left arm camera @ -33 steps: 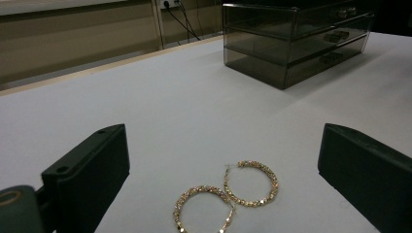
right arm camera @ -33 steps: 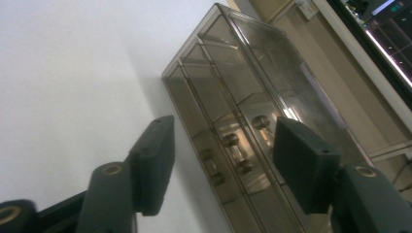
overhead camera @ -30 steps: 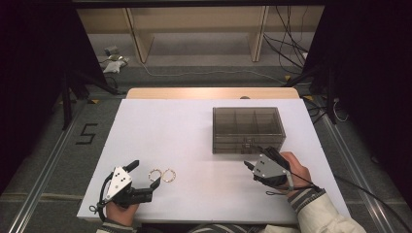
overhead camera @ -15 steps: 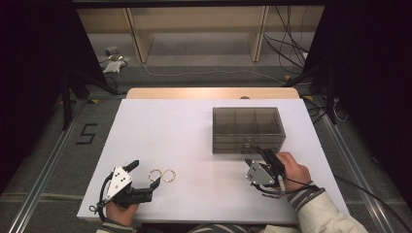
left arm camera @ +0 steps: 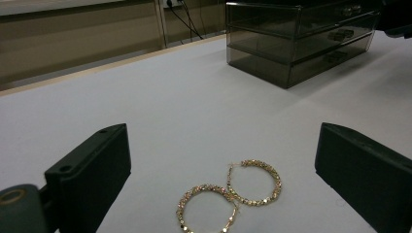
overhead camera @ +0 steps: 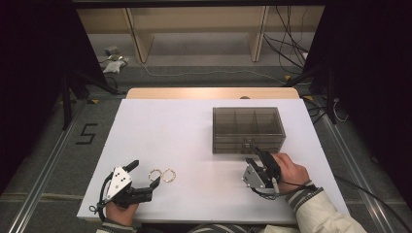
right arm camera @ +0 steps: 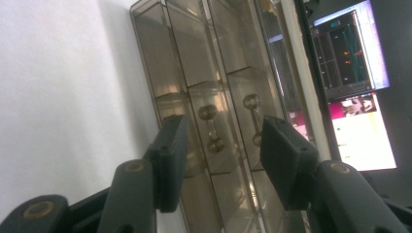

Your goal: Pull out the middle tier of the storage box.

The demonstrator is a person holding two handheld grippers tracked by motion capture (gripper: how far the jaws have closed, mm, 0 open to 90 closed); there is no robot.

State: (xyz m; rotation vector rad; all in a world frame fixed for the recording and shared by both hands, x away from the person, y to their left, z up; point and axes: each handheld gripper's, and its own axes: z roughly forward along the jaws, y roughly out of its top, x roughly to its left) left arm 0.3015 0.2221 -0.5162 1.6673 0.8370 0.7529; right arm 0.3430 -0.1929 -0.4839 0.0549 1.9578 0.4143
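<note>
Two gold hoop earrings (overhead camera: 162,174) lie side by side on the white table (overhead camera: 194,136), just ahead of my left gripper (overhead camera: 144,174). In the left gripper view the earrings (left arm camera: 278,183) rest between its wide-open jaws, touching neither, and the left gripper (left arm camera: 223,145) holds nothing. My right gripper (overhead camera: 255,154) is turned on its side at the front of the smoky clear drawer box (overhead camera: 248,128). Its jaws have just been closing. In the right gripper view a two-knob drawer handle (right arm camera: 211,128) stands between the jaws of the right gripper (right arm camera: 226,133), with gaps on both sides.
A second drawer handle (right arm camera: 252,119) sits beside the first. The box (left arm camera: 291,43) stands at the table's right half. A wooden strip (overhead camera: 209,93) borders the far edge. Cables lie on the floor beyond, and a lit screen (right arm camera: 359,87) glows to the side.
My right hand has rolled onto its side and sunk slightly, shifting left to the drawer front, with its jaws narrower. The left gripper and earrings have not moved.
</note>
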